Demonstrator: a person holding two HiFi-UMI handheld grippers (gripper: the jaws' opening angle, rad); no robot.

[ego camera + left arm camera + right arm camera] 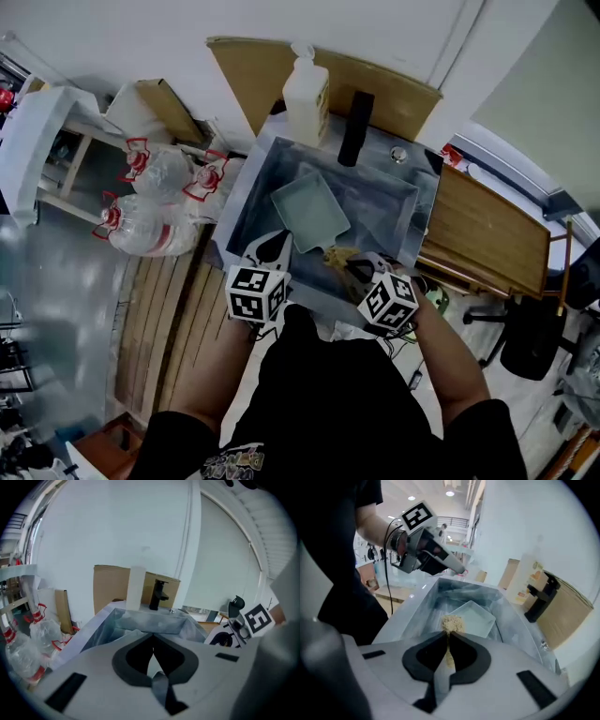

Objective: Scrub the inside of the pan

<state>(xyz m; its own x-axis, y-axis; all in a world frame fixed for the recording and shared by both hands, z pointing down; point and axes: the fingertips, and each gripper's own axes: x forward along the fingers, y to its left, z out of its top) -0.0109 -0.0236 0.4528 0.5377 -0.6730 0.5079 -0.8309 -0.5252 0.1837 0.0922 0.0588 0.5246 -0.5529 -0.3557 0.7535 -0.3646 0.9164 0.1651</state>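
Bright, even indoor light; shadows are soft. Ceiling lamps glow above the left claw in the right gripper view. Glare sheens the floor left of that claw. Both gripper views bulge, corners black. The right claw looks blurred close up; the tan scrubber at its tips is sharper.

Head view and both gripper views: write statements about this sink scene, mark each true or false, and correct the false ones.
1. The pan lies inside the sink. True.
2. The right gripper is empty. False: its jaws are shut on a tan scrubber.
3. The faucet is white. False: it is black.
4. A pale soap bottle stands at the sink's back edge, beside the faucet. True.
5. The left gripper grips the pan. False: its jaws are together on nothing, above the sink.
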